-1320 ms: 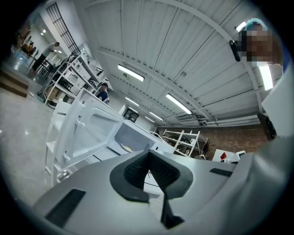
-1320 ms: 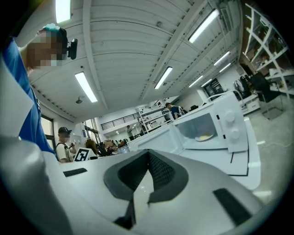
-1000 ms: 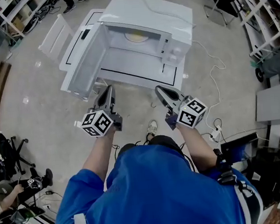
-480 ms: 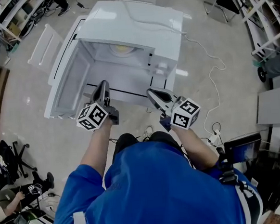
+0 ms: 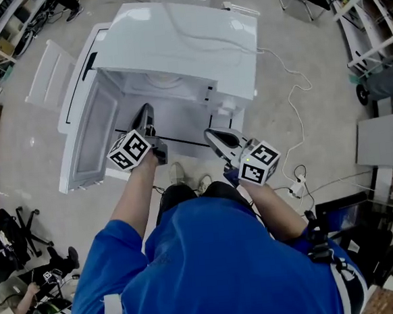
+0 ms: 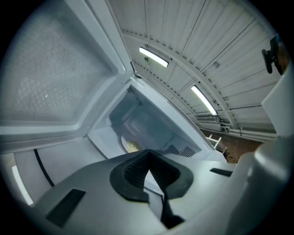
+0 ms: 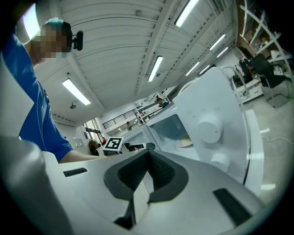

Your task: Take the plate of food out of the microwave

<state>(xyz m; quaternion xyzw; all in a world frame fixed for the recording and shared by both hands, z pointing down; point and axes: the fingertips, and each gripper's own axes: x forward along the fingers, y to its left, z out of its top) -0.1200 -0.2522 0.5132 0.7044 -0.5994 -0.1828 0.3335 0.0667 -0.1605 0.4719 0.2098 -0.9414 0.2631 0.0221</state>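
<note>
1. The plate of food sits low inside the white microwave, toward the far wall of the cavity. The door is swung wide to the left.
2. Our left claw hangs at the mouth of the cavity, clenched on nothing. The plate lies ahead of it and farther in, a little to its left.
3. Our right claw, likewise clenched and empty, faces the control knobs. From there the plate lies to the left and farther in.
4. We judge the left claw the nearer one. It would have to spread its jaws, then reach in toward the plate's near rim.
</note>
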